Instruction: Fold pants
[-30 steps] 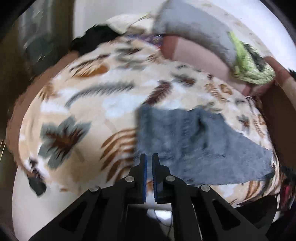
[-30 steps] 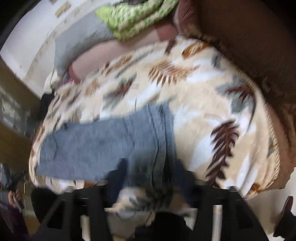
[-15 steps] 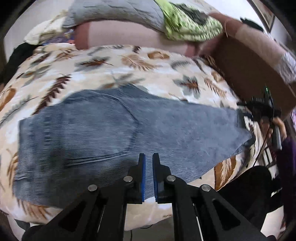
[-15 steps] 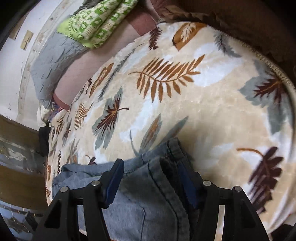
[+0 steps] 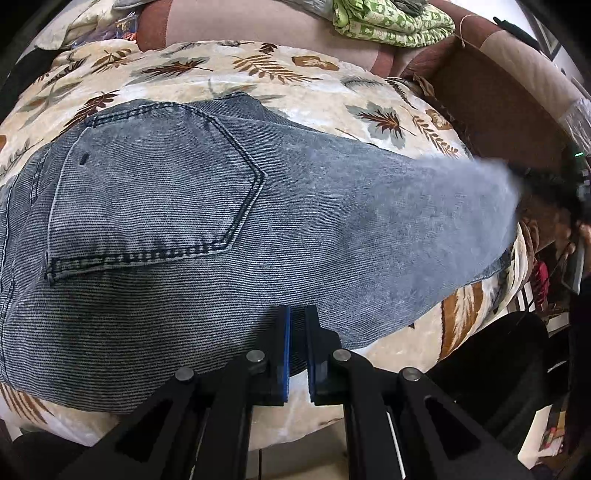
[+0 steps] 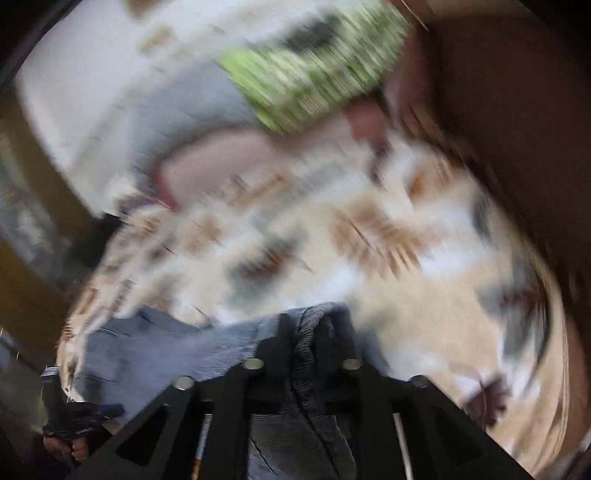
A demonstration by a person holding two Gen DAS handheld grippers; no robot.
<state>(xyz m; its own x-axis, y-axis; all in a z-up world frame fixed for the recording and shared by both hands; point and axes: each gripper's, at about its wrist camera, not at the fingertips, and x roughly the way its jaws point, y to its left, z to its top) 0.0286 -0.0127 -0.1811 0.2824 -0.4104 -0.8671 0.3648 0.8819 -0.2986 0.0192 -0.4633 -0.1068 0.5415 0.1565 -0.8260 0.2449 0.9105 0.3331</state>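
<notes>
Grey-blue denim pants (image 5: 221,221) lie across a leaf-print blanket (image 5: 258,70) on a bed, back pocket up, one leg running to the right. My left gripper (image 5: 297,314) is shut with nothing between its fingers, hovering over the pants' near edge. My right gripper (image 6: 306,328) is shut on the leg hem of the pants (image 6: 310,347) and holds it lifted; this view is heavily blurred. In the left wrist view the far leg end (image 5: 491,192) is blurred where the right gripper holds it.
A green patterned cloth (image 5: 388,18) and grey pillow lie on the brown sofa back (image 5: 258,29) behind the blanket. A brown side panel (image 5: 498,96) stands at right. Dark clutter and a chair (image 5: 498,354) sit past the bed's near right edge.
My right gripper has closed on the leg hem and lifted it, moving fast. My left gripper has moved closer over the pants, still shut.
</notes>
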